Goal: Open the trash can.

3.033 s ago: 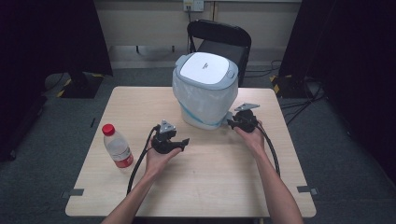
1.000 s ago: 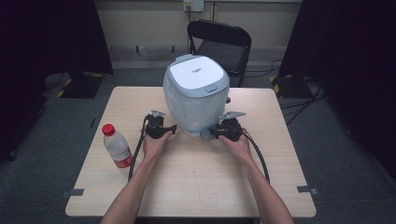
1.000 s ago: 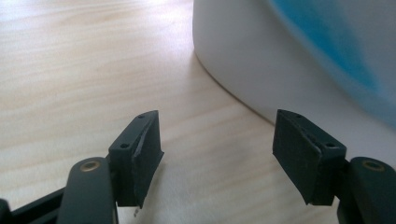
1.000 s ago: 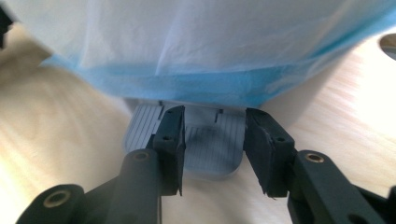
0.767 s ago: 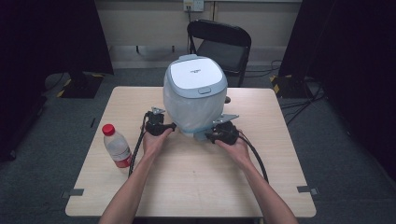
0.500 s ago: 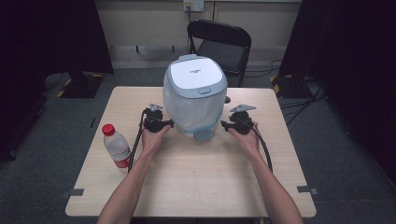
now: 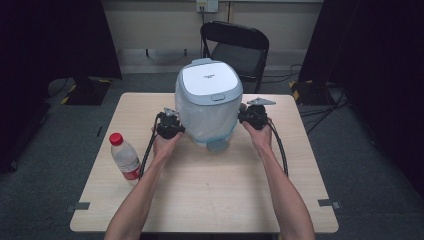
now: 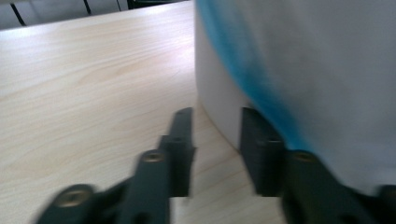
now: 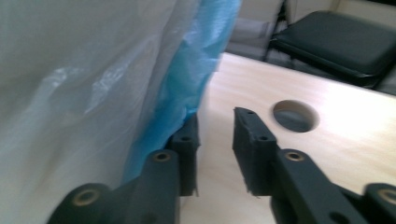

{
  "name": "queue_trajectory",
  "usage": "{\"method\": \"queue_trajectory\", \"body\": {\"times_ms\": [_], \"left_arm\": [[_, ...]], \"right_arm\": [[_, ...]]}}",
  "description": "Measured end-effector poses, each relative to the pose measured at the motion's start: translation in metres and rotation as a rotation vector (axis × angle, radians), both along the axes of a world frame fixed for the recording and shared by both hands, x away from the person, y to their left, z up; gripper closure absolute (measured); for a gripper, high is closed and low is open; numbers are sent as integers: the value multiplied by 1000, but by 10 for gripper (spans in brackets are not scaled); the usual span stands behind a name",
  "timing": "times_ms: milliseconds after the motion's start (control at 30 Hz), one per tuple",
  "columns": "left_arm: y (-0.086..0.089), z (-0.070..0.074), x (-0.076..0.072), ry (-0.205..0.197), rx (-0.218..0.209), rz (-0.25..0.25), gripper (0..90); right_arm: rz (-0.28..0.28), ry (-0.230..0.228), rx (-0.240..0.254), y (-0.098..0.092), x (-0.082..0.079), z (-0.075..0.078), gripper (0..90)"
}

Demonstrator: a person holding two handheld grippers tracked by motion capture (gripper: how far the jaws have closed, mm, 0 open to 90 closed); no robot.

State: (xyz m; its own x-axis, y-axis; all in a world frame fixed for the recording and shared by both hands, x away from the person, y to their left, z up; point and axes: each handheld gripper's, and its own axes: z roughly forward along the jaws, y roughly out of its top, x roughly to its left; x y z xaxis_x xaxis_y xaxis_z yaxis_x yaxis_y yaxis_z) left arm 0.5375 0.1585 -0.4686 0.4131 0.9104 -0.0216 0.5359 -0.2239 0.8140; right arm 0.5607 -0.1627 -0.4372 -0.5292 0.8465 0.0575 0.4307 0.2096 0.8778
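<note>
Hand-held gripper pair – left (image 7: 176, 126), right (image 7: 249, 116) – just narrowed, jaws parted and gripping nothing, flanking the bagged bin (image 7: 208, 107) mid-worktop (image 7: 210, 200) toward its far edge – bag (image 9: 93, 93) released.

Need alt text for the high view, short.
A person's two hands hold the left gripper and right gripper against opposite sides of a white pedal bin lined with a pale blue bag, on a wooden table. A red-capped plastic bottle stands at the left; a black folding chair sits behind.
</note>
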Motion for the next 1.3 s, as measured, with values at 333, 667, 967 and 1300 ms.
{"method": "queue_trajectory", "body": {"times_ms": [333,667,967,1300], "left_arm": [[-4,7,-16,1,-33,-95,854],[3,8,-5,31,3,8,672],[-7,21,21,-17,6,47,629],[-21,22,12,-16,7,-30,874]], "right_arm": [[41,-9,-13,-4,-35,0,867],[-62,1,-83,-15,-34,0,683],[-136,-21,-75,-9,-4,3,583],[-68,-58,-6,-3,-11,4,824]]}}
